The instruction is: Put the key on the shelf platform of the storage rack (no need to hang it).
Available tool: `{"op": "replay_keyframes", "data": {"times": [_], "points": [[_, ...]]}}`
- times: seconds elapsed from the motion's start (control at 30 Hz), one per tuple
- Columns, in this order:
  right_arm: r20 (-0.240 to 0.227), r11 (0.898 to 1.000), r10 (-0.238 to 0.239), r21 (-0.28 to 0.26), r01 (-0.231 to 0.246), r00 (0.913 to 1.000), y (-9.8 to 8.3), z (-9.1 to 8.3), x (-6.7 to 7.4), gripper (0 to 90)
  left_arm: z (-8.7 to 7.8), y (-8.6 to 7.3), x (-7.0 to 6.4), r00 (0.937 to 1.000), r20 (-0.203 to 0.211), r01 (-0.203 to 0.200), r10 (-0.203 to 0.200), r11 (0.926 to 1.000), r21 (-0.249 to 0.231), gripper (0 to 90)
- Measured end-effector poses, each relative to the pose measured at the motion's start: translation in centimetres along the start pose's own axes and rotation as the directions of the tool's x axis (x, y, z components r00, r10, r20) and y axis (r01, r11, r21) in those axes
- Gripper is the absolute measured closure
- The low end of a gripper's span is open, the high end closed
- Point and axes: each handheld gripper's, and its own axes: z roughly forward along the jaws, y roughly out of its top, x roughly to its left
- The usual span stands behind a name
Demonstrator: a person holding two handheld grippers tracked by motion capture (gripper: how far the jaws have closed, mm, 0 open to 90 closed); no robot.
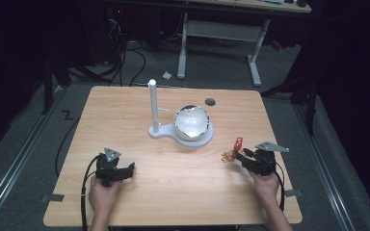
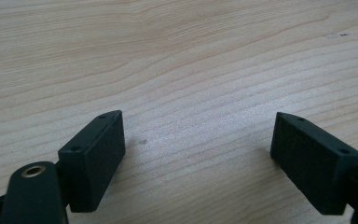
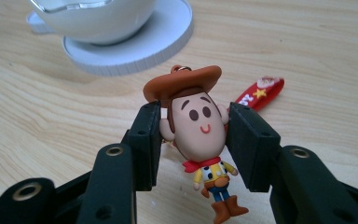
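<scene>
A small cowboy figure keychain [image 3: 198,126] with a brown hat sits between the jaws of my right gripper [image 3: 196,112], which press on both sides of its head. Its red strap [image 3: 260,93] trails onto the wood behind it. In the high view the figure [image 1: 230,154] and my right gripper [image 1: 243,155] are at the table's right. My left gripper [image 1: 131,168] rests at the front left. Its jaws [image 2: 198,126] stand wide apart over bare wood.
A white stand with an upright post [image 1: 152,103] and a round base [image 1: 207,138] carrying a shiny white bowl [image 1: 191,122] occupies the middle of the wooden table [image 1: 173,192]. The bowl [image 3: 98,18] lies just beyond the figure. A dark hole [image 1: 210,101] marks the far side.
</scene>
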Motion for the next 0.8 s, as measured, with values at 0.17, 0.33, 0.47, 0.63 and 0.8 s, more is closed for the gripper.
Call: {"op": "replay_keyframes", "data": {"times": [0.17, 0.33, 0.47, 0.63, 0.8], "points": [[-0.012, 0.999, 0.015, -0.030, -0.015, 0.9998, 0.9, -0.8, -0.3, 56.2, 0.0, 0.0, 0.0, 1.0000, 0.001, -0.001, 0.001, 1.0000, 0.002, 18.1], [-0.028, 0.997, 0.021, -0.067, -0.023, 0.9994, 1.9, -1.9, -0.6, 56.2, 0.0, 0.0, 0.0, 1.0000, 0.000, 0.001, -0.001, 1.0000, 0.001, 18.1], [-0.030, 0.996, 0.032, -0.080, -0.035, 0.9990, 2.4, -2.5, -0.7, 56.2, 0.0, 0.0, 0.0, 1.0000, 0.002, -0.002, 0.002, 1.0000, 0.001, 18.1], [-0.040, 0.993, 0.019, -0.114, -0.024, 0.9990, 3.4, -3.9, -0.6, 56.2, 0.0, 0.0, 0.0, 1.0000, 0.002, -0.002, 0.002, 1.0000, 0.002, 18.1], [-0.022, 0.991, -0.002, -0.132, -0.001, 0.9998, 4.0, -4.6, -0.4, 56.1, 0.0, 0.0, 0.0, 1.0000, 0.001, -0.002, 0.002, 1.0000, -0.002, 18.0]]}}
